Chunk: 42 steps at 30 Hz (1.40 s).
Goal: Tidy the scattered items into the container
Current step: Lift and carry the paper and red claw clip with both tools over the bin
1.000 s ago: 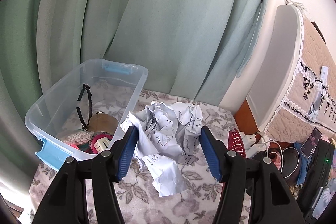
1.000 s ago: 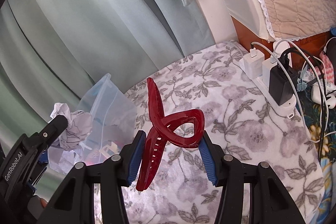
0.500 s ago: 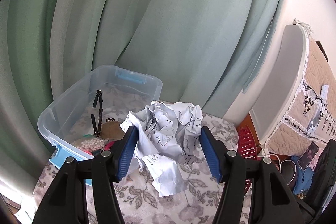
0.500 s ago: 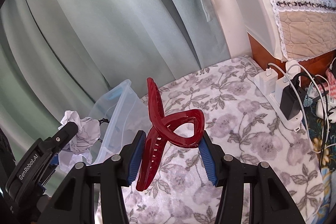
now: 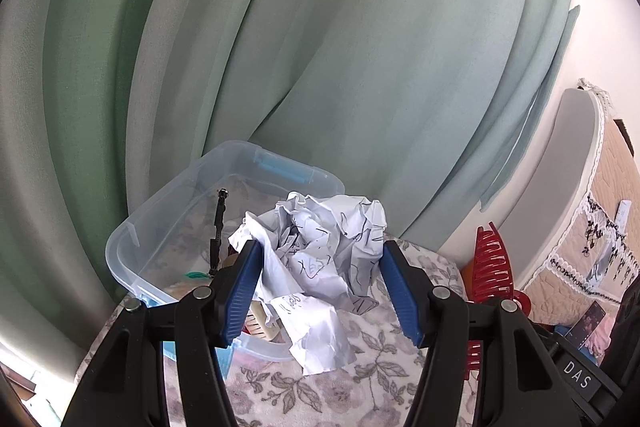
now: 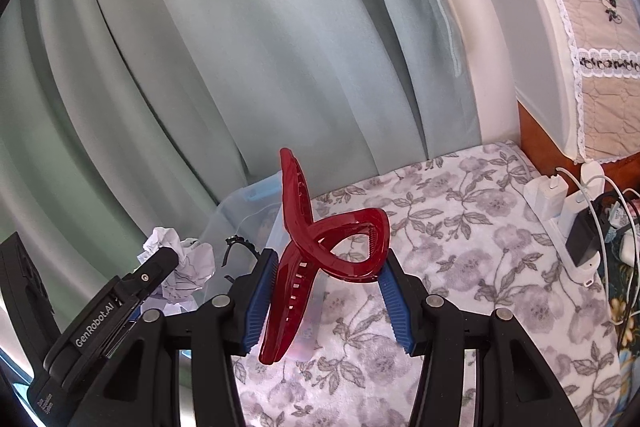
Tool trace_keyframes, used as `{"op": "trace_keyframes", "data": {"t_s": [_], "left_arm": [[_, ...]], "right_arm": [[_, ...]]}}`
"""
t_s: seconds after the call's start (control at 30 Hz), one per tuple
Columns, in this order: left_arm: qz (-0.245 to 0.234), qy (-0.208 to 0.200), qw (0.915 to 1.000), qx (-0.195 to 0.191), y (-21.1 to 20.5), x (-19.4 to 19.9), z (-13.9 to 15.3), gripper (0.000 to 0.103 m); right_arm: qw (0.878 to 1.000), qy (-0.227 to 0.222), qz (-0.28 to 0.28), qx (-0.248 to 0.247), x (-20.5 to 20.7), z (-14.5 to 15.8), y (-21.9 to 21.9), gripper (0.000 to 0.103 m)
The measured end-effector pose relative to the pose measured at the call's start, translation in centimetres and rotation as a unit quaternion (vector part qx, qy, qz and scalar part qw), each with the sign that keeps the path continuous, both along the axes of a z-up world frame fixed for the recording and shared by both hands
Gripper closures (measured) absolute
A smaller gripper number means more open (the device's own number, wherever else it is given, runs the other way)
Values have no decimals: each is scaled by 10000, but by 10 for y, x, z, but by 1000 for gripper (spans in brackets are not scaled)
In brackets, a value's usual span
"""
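The left gripper [image 5: 320, 283], black with blue ribbed pads, is clamped on a crumpled ball of white paper with handwriting [image 5: 320, 247], held in the air just in front of and slightly above a clear plastic storage container with blue latches [image 5: 168, 211] that stands on a grey floral blanket [image 5: 360, 387] against pale green curtains [image 5: 320, 47]. The right gripper [image 6: 326, 291], of the same build, is clamped on a large glossy dark red plastic hair claw clip [image 6: 320, 239], held up above the blanket just right of the container. Inside the container lie a black headband [image 5: 218, 231] and other small items too hidden to identify.
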<state>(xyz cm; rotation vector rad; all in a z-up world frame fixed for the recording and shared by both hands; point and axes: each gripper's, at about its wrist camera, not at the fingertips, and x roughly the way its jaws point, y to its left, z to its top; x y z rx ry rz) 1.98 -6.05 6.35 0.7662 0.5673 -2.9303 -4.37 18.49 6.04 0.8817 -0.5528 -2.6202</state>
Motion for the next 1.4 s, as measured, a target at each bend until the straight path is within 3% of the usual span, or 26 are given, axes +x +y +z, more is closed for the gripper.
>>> {"op": "trace_keyframes", "data": {"t_s": [0.6, 1.4], "left_arm": [[508, 57, 9983, 282, -67, -8, -10, 40], [548, 56, 9979, 348, -98, -35, -32, 40]], "right_arm": [[9978, 125, 596, 246, -18, 11, -65, 49], [9907, -99, 1217, 599, -49, -11, -137, 49]]}}
